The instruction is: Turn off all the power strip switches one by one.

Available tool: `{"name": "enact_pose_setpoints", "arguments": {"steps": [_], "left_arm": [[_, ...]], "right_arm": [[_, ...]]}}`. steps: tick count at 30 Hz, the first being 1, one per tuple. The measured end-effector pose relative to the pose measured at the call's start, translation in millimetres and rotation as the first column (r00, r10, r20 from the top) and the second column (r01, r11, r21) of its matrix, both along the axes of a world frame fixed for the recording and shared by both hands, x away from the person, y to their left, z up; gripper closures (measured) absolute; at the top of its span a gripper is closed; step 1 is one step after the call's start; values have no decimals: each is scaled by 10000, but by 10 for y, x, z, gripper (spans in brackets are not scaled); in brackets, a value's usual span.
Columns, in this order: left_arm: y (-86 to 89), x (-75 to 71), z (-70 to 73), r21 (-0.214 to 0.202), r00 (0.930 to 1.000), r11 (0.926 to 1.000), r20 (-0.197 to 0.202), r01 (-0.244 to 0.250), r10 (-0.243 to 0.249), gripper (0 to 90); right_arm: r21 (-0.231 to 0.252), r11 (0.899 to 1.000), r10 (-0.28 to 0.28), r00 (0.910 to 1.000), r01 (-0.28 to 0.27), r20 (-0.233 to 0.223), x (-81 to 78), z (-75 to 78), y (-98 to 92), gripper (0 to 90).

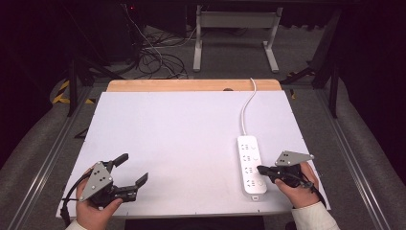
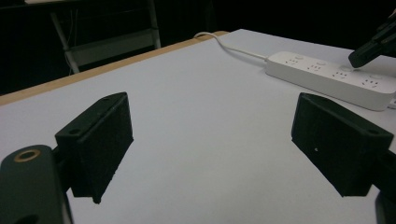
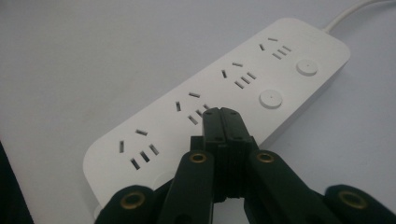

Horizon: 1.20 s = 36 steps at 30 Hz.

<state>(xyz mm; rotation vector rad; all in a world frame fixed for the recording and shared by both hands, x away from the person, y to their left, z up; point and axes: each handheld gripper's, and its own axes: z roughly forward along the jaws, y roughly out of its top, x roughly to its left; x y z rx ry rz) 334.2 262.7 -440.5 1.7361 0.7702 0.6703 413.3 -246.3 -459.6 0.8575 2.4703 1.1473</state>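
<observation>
A white power strip (image 1: 249, 165) with several sockets and round buttons lies on the white board (image 1: 182, 139) at the right, its cable (image 1: 245, 110) running to the far edge. My right gripper (image 1: 261, 168) is shut with nothing between its jaws. Its tip sits over the strip's near half. In the right gripper view the closed tips (image 3: 223, 114) are above the strip (image 3: 210, 84) between a socket and a button (image 3: 271, 99); I cannot tell whether they touch it. My left gripper (image 1: 132, 169) stands open above the board's near left, empty (image 2: 219, 140).
A wooden table edge (image 1: 191, 85) shows beyond the board. Past it are a white metal frame (image 1: 237, 33) and loose cables (image 1: 153, 57) on the floor. The left gripper view also takes in the strip (image 2: 327, 74) and the right gripper's tip (image 2: 357, 59).
</observation>
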Motion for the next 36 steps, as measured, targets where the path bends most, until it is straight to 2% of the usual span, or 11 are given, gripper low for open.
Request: {"name": "enact_pose_setpoints", "arguments": {"steps": [7, 15, 36], "left_arm": [[-3, 2, -2, -32, 10000, 10000, 4, -3, 3, 131], [-1, 3, 0, -22, 10000, 10000, 26, -10, 10, 131], [0, -3, 3, -6, 10000, 10000, 8, -35, 35, 131]], "right_arm": [[-3, 10000, -47, 10000, 47, -15, 20, -20, 16, 900], [-265, 9996, -111, 9999, 113, 82, 25, -28, 35, 900], [-654, 9978, -152, 9995, 134, -260, 54, -9, 79, 900]]}}
